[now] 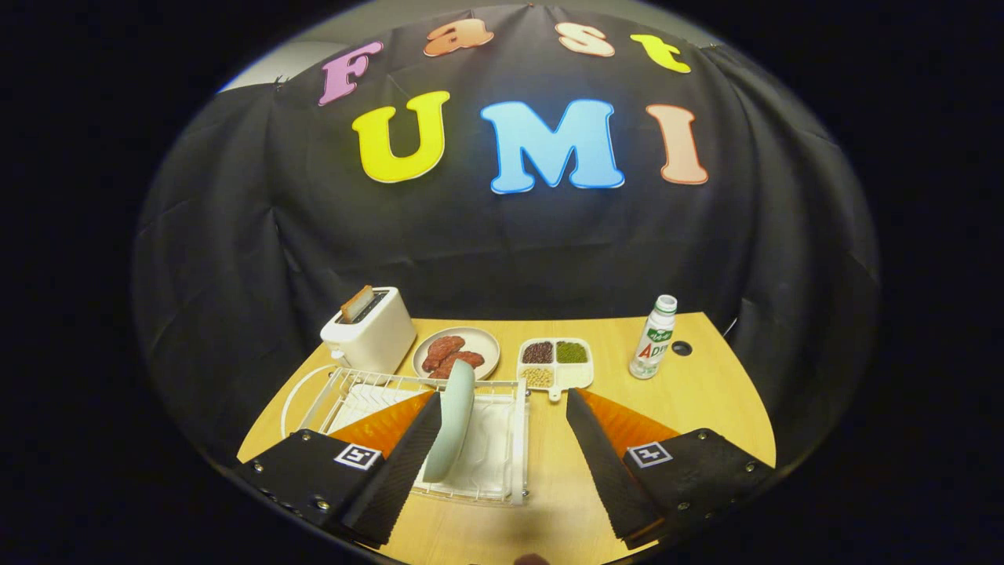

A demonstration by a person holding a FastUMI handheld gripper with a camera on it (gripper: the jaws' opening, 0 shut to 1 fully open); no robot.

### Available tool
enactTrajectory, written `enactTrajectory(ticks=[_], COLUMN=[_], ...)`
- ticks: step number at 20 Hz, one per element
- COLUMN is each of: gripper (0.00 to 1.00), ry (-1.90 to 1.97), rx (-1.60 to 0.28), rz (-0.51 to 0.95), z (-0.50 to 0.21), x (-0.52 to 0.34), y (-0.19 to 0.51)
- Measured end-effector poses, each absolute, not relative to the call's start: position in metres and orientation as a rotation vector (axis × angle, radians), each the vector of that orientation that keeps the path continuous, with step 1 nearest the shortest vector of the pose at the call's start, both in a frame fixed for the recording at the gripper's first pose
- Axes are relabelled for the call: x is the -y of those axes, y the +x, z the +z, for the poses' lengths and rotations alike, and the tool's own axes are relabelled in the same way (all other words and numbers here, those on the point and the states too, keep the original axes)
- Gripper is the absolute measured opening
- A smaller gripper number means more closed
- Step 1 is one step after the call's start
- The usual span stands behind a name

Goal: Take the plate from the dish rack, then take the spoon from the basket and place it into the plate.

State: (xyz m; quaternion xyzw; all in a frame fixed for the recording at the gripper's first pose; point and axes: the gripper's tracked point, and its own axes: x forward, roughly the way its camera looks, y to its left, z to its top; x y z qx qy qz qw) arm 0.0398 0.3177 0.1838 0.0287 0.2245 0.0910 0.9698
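Plate pale green, upright in rack

A glossy, smooth plate stands in a white wire rack on a matt wood-look table, the spread gripper fingers' inner faces ribbed.

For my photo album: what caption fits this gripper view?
Open claw approaches a pale green plate standing upright in the white dish rack on a wooden table.
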Motion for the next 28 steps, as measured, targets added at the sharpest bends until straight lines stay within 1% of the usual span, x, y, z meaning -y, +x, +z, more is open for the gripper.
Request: enactTrajectory(ticks=[5,11,18,22,24,26,27,28], gripper=[0.98,0.99,0.99,0.98,0.92,0.81,0.64,0.53], ry=[0.039,0.008,-0.025,-0.027,-0.037,-0.044,-0.039,-0.034], rx=[-0.630,-0.739,-0.907,-0.950,-0.957,-0.977,-0.995,-1.001], rz=[0.183,0.138,-0.016,-0.069,-0.092,-0.095,-0.085,-0.071], z=[0.155,0.139,0.100,0.085,0.079,0.068,0.064,0.062], x=[-0.344,-0.360,-0.355,-0.353,-0.352,-0.355,-0.360,-0.366], y=[0.054,0.076,0.091,0.094,0.097,0.098,0.096,0.095])
